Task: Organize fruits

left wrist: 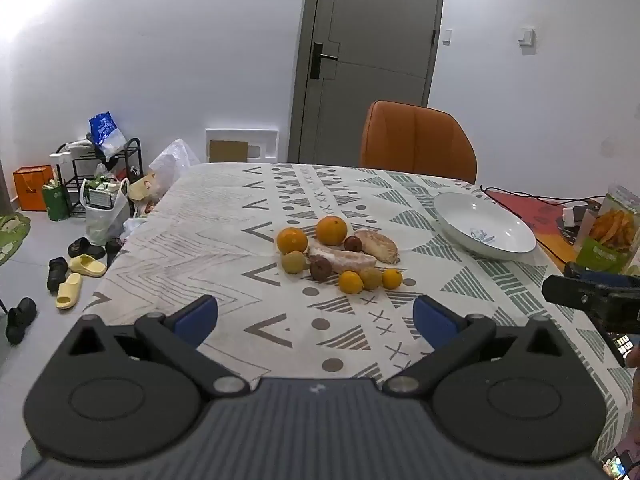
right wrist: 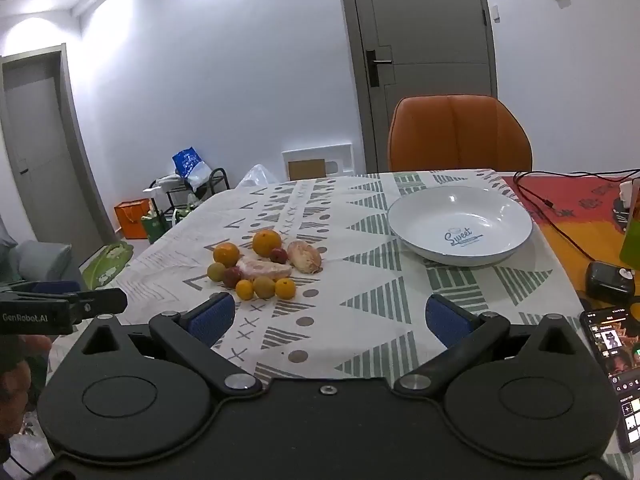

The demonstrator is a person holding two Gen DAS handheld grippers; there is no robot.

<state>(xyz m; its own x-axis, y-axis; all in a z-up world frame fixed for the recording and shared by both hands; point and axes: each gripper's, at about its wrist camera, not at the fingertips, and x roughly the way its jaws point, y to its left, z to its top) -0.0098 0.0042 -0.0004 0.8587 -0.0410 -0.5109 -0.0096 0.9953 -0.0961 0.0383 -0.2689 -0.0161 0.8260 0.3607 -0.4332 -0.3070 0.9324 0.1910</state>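
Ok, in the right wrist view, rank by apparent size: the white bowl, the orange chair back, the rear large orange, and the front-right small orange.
1. Orange chair back, though farther off.
2. White bowl.
3. Rear large orange.
4. Front-right small orange.

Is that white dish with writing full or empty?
Empty: the shallow white ceramic dish shows only its printed "Sweet"; all the fruit lies on the tablecloth.

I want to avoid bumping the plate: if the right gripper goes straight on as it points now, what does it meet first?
Probably just the tablecloth. The right gripper is open and points between the fruit pile and the plate; depth is unclear.
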